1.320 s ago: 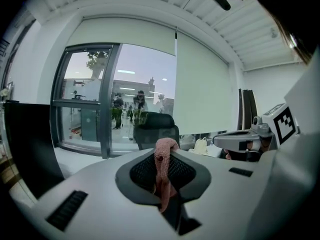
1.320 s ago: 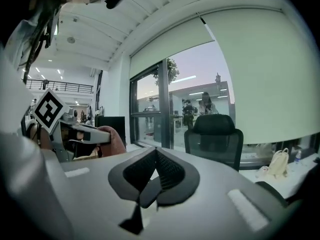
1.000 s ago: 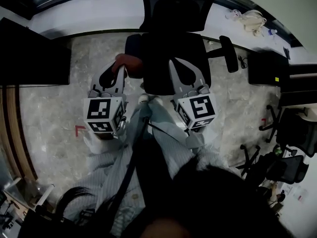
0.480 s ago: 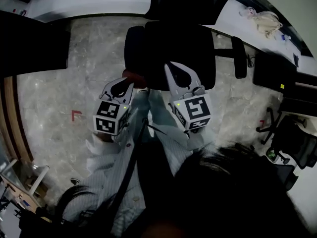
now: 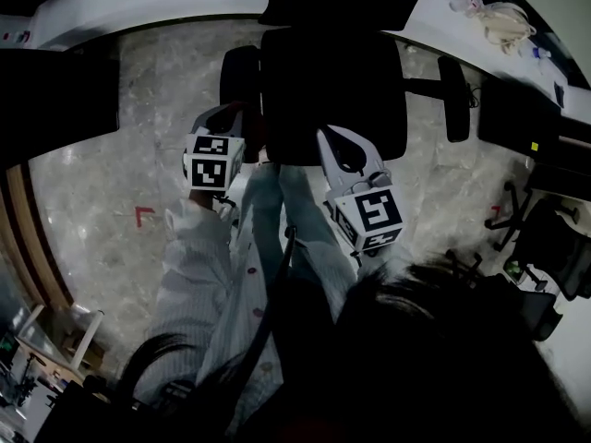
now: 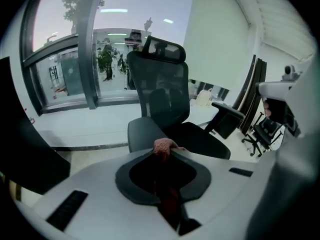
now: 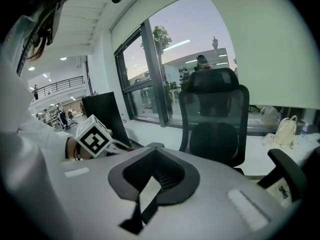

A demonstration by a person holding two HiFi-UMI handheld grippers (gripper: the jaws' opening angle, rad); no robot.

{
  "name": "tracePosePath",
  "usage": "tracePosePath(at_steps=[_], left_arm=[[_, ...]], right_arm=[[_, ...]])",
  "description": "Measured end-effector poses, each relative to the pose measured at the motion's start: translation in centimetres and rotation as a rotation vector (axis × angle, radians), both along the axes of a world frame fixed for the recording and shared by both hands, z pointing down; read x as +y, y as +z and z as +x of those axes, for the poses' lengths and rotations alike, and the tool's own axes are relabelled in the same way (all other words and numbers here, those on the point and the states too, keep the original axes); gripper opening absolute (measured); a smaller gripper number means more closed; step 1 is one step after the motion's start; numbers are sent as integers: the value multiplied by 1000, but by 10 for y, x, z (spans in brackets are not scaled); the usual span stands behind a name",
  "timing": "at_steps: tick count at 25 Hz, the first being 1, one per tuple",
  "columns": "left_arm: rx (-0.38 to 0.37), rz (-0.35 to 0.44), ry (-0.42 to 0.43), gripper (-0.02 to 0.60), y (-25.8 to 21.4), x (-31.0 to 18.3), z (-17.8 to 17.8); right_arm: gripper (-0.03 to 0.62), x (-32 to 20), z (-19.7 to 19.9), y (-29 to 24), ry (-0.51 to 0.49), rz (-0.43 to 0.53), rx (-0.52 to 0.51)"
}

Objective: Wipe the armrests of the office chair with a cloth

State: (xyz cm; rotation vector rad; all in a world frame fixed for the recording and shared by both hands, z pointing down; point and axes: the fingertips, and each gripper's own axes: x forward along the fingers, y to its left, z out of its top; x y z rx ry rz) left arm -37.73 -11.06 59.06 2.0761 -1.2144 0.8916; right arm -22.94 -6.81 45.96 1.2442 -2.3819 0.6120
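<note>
The black office chair [image 5: 332, 81] stands in front of me, with its left armrest [image 5: 238, 74] and right armrest [image 5: 452, 98] on either side of the seat. My left gripper [image 5: 235, 116] is shut on a reddish-pink cloth [image 6: 163, 144] and hovers just short of the left armrest pad [image 6: 142, 133]; I cannot tell whether the cloth touches it. In the left gripper view the cloth sticks out past the closed jaws. My right gripper [image 5: 328, 135] is shut with nothing in it, over the seat's front edge. The right gripper view shows the chair back [image 7: 215, 109] ahead.
White desks [image 5: 157, 7] run along the back and right, where a cream bag [image 5: 503, 21] lies. A dark desk block [image 5: 55, 100] is at the left, and another black chair [image 5: 545, 238] at the right. A red floor mark [image 5: 143, 215] lies left of my legs.
My left gripper has swung up and forward with the cloth, ending closer to the left armrest. My right gripper has barely moved.
</note>
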Motion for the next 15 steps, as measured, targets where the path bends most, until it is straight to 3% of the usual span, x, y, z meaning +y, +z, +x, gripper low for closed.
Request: tracePosePath(at_steps=[9, 15], left_arm=[[-109, 71, 14, 30, 19, -132, 0], [-117, 31, 13, 30, 22, -161, -1]], right_arm=[[2, -17, 26, 26, 46, -58, 23], [2, -32, 31, 21, 63, -61, 16]])
